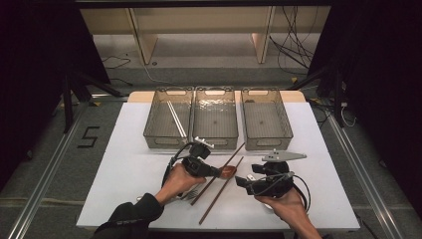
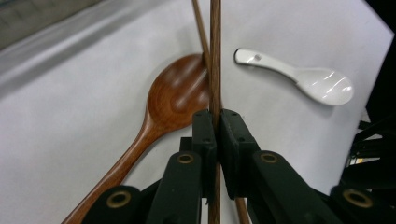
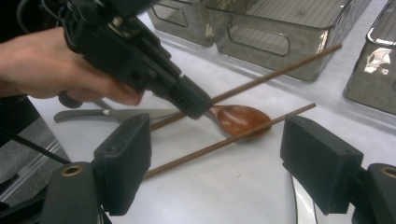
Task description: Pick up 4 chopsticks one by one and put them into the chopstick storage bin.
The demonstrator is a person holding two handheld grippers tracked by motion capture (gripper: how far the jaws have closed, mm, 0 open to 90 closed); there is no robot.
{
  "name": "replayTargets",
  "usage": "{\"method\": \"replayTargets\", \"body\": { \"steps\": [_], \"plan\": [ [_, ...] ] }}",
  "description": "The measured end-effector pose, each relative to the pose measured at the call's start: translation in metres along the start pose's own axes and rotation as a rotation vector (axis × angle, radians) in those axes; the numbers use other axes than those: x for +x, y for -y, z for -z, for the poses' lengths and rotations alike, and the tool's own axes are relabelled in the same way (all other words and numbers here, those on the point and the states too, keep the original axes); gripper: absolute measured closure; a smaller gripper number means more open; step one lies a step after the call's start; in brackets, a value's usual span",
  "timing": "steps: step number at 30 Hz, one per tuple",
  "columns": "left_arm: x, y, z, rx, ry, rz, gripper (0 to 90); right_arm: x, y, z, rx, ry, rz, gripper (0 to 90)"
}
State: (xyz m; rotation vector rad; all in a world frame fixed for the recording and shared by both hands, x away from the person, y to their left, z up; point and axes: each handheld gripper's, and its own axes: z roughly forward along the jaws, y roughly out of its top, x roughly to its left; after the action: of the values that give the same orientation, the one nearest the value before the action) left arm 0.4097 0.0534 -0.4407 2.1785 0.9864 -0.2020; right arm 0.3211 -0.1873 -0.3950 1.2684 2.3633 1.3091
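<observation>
On the white tabletop [image 1: 124,149], taking the wooden spoon [image 2: 175,95] as the landmark, the scene runs from left to right. Left of the spoon's handle, a metal fork [image 1: 191,193] lies under the person's left hand [image 1: 176,181]. That hand holds the left tool [image 2: 217,122], whose jaws are clenched on one brown chopstick [image 2: 215,56]; the stick passes just over the spoon's bowl and is gripped partway along its length. In the right gripper view the same stick slants up away from the tabletop, toward the bins. A second chopstick [image 3: 233,139] lies flat on the tabletop, its far part resting against the spoon's bowl. Beyond the spoon, three clear bins [image 1: 215,119] stand in a row, the leftmost with a pale pair of sticks [image 1: 176,118] inside. Right of the spoon, a white ceramic spoon [image 2: 299,79] lies apart from it. Farther right, the right tool [image 3: 224,182] hovers near the spoon with its jaws released and wide, nothing between them.
</observation>
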Motion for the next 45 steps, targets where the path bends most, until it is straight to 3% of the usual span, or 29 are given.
{"method": "replayTargets", "body": {
  "steps": [4,9,13,18,21,30,38,45],
  "plan": [
    [-0.003,-0.005,0.009,-0.051,0.015,0.003,84.4,0.000,0.000,0.000,-0.001,0.000,0.000,25.7],
    [-0.008,-0.009,0.015,-0.062,0.020,-0.021,84.4,0.000,0.000,0.000,-0.001,0.001,0.000,25.7],
    [-0.007,-0.012,0.021,-0.078,0.020,-0.016,84.4,0.000,0.000,0.000,-0.002,0.000,0.002,25.7],
    [-0.002,-0.016,0.033,-0.101,0.019,-0.011,84.3,0.000,0.000,0.000,-0.004,0.000,0.001,25.7],
    [0.002,-0.018,0.041,-0.112,-0.005,-0.026,84.3,0.000,0.000,0.000,-0.005,-0.002,0.003,25.7],
    [0.020,-0.022,0.069,-0.159,-0.027,0.003,84.2,0.000,-0.001,0.001,-0.009,-0.002,0.005,25.7],
    [0.032,-0.022,0.083,-0.186,-0.062,0.013,84.1,0.000,0.000,0.001,-0.008,-0.003,0.005,25.7],
    [0.041,-0.022,0.090,-0.202,-0.062,0.042,84.0,0.000,0.000,0.001,-0.008,-0.004,0.003,25.7]
  ]
}}
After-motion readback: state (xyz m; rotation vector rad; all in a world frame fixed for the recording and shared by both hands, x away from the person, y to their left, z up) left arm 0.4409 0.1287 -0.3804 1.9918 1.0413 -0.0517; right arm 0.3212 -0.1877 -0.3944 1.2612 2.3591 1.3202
